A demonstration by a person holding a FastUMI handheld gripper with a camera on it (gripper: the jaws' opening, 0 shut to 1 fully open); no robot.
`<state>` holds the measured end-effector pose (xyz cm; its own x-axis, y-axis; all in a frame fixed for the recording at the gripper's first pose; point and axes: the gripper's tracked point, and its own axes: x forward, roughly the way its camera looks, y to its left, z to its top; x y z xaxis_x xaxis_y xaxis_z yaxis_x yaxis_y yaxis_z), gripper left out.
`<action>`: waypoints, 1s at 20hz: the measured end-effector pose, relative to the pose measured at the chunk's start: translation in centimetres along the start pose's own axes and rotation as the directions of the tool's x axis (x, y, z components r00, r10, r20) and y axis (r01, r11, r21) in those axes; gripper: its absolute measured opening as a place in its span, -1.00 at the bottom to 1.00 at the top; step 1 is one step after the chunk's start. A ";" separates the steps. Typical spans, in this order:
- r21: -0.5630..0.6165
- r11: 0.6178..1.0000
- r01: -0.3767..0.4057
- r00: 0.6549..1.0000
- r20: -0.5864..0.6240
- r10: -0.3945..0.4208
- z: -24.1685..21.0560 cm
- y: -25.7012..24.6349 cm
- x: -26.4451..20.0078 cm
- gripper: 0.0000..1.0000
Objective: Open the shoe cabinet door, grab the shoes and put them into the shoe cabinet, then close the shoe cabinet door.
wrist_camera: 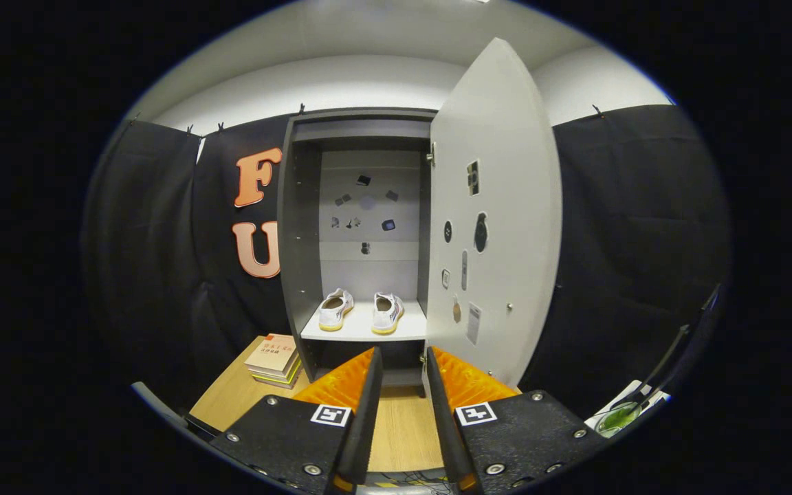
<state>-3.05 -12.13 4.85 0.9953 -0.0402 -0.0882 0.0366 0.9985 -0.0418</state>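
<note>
Nearest the camera, the gripper (403, 364) pointed forward with its two fingers (368, 399) parted by a narrow gap and holding nothing; only the light wooden surface (403, 426) showed between them. Just beyond the fingertips stood the tall dark grey shoe cabinet (300, 240), set at the back edge of the surface against the black cloth wall. Its pale grey door (499, 206) hung wide open, hinged on the right side of the opening and swung out toward the camera, with several small dark stickers and a small knob on its inner face. On the white shelf (361, 331) inside the cabinet sat the pair of white low-top sneakers with yellow soles (360, 311), side by side but slightly apart, heels toward the camera and toes toward the cabinet's pale back panel (368, 206), which also carried a scatter of small dark stickers. Below the shelf a dark lower compartment lay open, straight ahead of the fingertips. Toward the left edge of the surface, just beside the cabinet's left wall, lay a small stack of books with a tan cover on top (273, 359). Off to the right, a green-tinted round object (617, 417) showed, too small to identify.
</note>
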 end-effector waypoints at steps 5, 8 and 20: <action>0.025 0.997 0.069 0.998 -0.007 -0.069 -0.9 -5.0 -1.5 -0.09; 0.039 0.993 0.107 0.994 -0.016 -0.107 -1.5 -7.9 -1.8 -0.06; 0.124 0.985 0.117 0.991 -0.082 -0.108 -4.9 -13.4 4.6 0.11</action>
<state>0.63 -25.87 0.12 0.9749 -0.1506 -0.1642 0.1640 0.9839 0.0716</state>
